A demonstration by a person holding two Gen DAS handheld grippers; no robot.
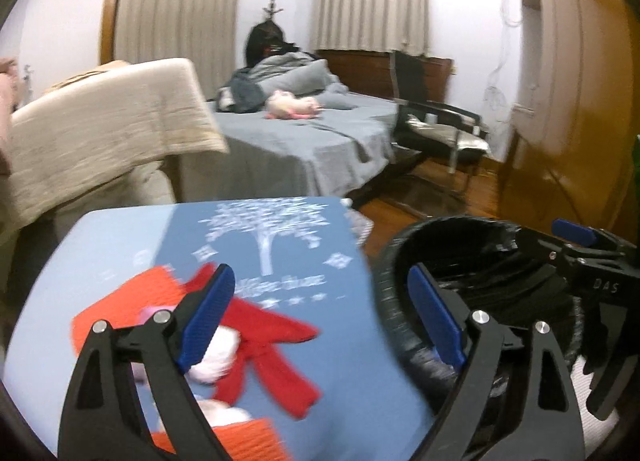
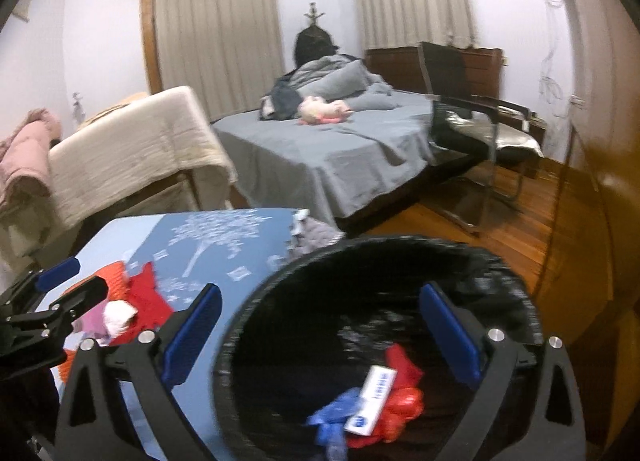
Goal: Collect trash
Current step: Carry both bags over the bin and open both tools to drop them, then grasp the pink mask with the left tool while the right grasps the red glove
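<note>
The right gripper [image 2: 320,335] stands spread wide and empty above the black-lined bin [image 2: 516,281], red and blue trash [image 2: 404,397] lying below its fingers. The left gripper [image 1: 322,321] gapes empty too, red wrappers [image 1: 276,345] on the blue table [image 1: 160,229] under its left finger.

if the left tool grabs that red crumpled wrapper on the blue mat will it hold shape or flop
The red wrapper looks thin and creased, so it will probably flop and crumple further. It seems light, likely to slide on the blue mat if nudged.
</note>
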